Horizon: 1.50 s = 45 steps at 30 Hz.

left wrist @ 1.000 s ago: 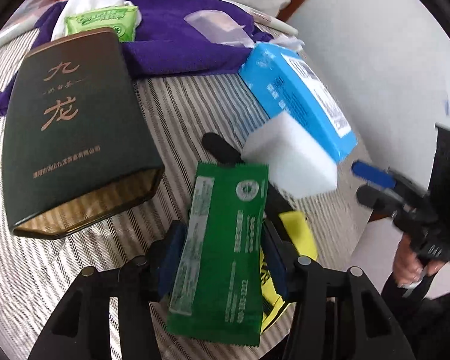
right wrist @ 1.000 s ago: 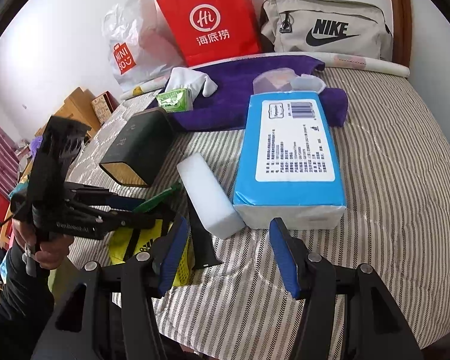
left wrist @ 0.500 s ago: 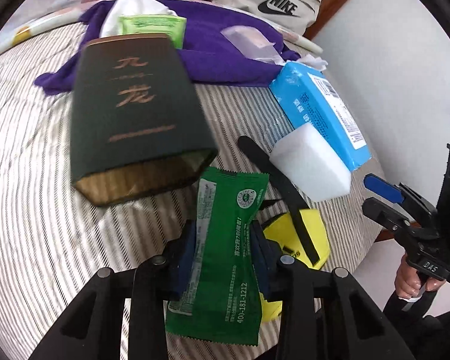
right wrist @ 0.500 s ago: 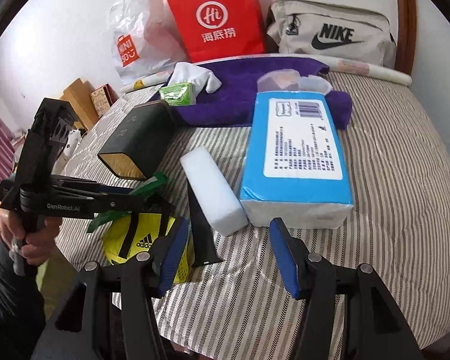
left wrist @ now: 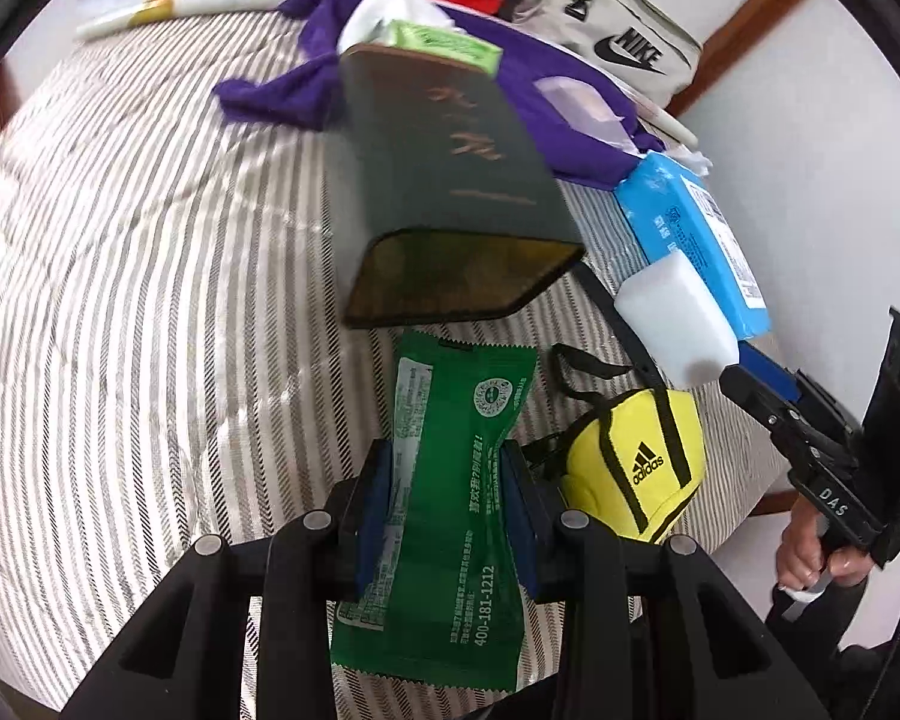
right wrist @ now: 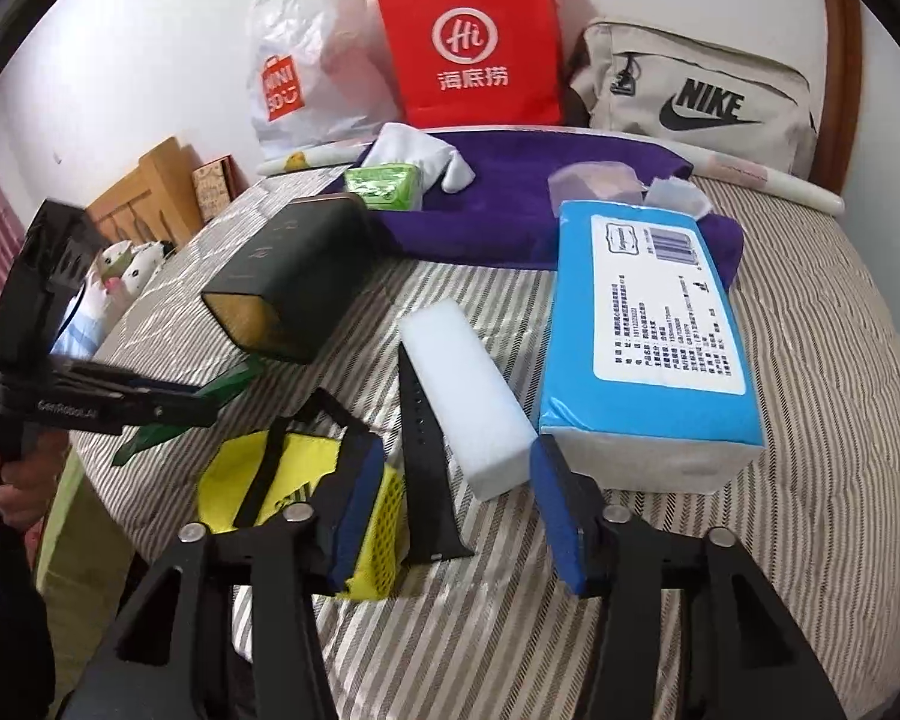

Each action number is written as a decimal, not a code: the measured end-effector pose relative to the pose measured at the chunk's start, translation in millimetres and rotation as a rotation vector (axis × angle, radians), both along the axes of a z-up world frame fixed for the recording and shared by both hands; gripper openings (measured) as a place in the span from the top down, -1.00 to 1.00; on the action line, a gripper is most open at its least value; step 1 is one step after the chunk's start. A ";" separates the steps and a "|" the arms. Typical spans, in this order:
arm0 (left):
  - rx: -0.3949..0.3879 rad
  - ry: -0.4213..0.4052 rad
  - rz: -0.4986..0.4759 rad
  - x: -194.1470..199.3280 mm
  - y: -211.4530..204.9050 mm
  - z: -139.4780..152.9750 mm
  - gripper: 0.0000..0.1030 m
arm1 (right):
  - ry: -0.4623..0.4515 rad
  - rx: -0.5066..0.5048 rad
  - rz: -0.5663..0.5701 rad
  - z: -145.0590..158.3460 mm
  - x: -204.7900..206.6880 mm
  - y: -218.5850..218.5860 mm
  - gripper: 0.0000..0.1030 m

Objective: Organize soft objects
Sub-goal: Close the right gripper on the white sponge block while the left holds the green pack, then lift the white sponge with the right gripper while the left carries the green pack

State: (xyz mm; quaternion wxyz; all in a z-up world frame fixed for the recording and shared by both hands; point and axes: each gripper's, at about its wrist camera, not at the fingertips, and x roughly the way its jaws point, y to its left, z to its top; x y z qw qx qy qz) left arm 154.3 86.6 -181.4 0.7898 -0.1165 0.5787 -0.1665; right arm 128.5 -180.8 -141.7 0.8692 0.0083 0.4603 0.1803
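Note:
My left gripper [left wrist: 444, 498] is shut on a green foil packet [left wrist: 450, 480] and holds it above the striped bed, just in front of the dark green box [left wrist: 444, 180]. In the right wrist view the left gripper [right wrist: 210, 405] is at the far left with the packet [right wrist: 228, 384] sticking out. My right gripper [right wrist: 453, 498] is open and empty, low over the bed, with the white foam block [right wrist: 462, 402] and a black strap [right wrist: 420, 438] ahead between its fingers. A yellow adidas pouch [left wrist: 636, 462] lies beside the left gripper.
A blue tissue pack [right wrist: 642, 324] lies right of the foam block. A purple cloth [right wrist: 510, 192] at the back carries a white glove [right wrist: 414, 150], a light green pack [right wrist: 384, 183] and clear packets. A red bag [right wrist: 468, 42], a white plastic bag and a Nike bag [right wrist: 696, 102] stand against the wall.
My left gripper has swung left with the green packet, so the dark box now sits straight ahead and the pouch is uncovered. The right gripper has barely moved.

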 end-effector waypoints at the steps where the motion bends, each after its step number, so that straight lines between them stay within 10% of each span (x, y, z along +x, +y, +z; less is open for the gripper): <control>1: -0.014 0.008 0.005 -1.3 2.7 -2.0 0.35 | -0.013 -0.006 -0.002 -0.2 -0.6 2.1 0.10; 5: -0.025 0.009 0.016 -4.6 4.7 -2.6 0.35 | -0.063 -0.097 -0.015 -1.5 -4.5 12.3 0.52; 33: 0.018 -0.022 0.077 -22.8 -9.0 6.4 0.35 | -0.080 -0.120 -0.047 16.9 -73.8 -47.5 0.57; 40: 0.024 -0.012 0.080 -22.8 -10.7 5.7 0.35 | -0.047 -0.103 -0.037 3.6 -70.1 -53.8 0.49; 45: 0.000 0.015 0.077 -23.8 -9.8 -2.4 0.35 | -0.068 -0.089 -0.034 1.5 -67.5 -54.1 -0.01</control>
